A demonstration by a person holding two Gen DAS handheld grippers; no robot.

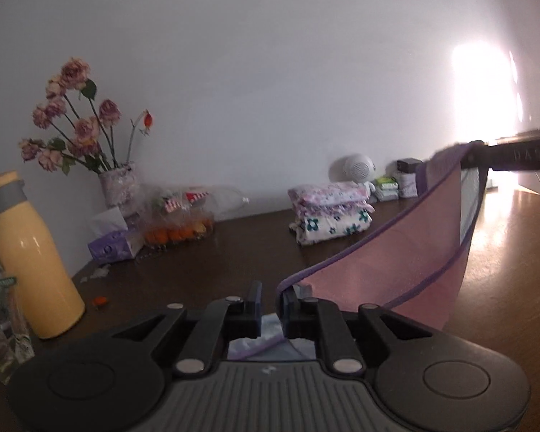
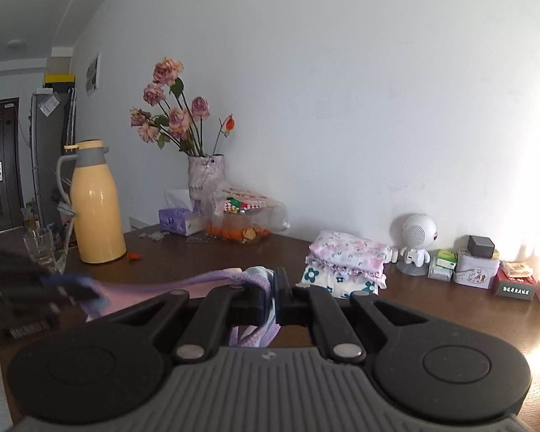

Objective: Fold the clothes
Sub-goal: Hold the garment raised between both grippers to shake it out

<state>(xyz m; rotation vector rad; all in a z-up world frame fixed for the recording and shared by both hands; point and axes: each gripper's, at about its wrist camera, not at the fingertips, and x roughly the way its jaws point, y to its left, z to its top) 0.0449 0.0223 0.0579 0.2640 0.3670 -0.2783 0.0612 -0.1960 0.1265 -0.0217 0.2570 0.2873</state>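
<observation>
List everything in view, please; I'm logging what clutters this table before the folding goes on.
Cloth: 1, pink with purple trim, hanging between both grippers above the table.
Folded stack: 1, floral pink and white, mid table.
Table: 1, dark brown.
Flask: 1, yellow, left end.
Vase: 1, pale, with dried pink roses, by the wall.
Tissue box: 1, purple, beside the vase.
Fruit bag: 1, clear, holding orange fruit.
Speaker: 1, white, by the wall.
Tins and boxes: several, right of the speaker.
Left gripper: black, shut on the cloth.
Right gripper: black, shut on the cloth.
</observation>
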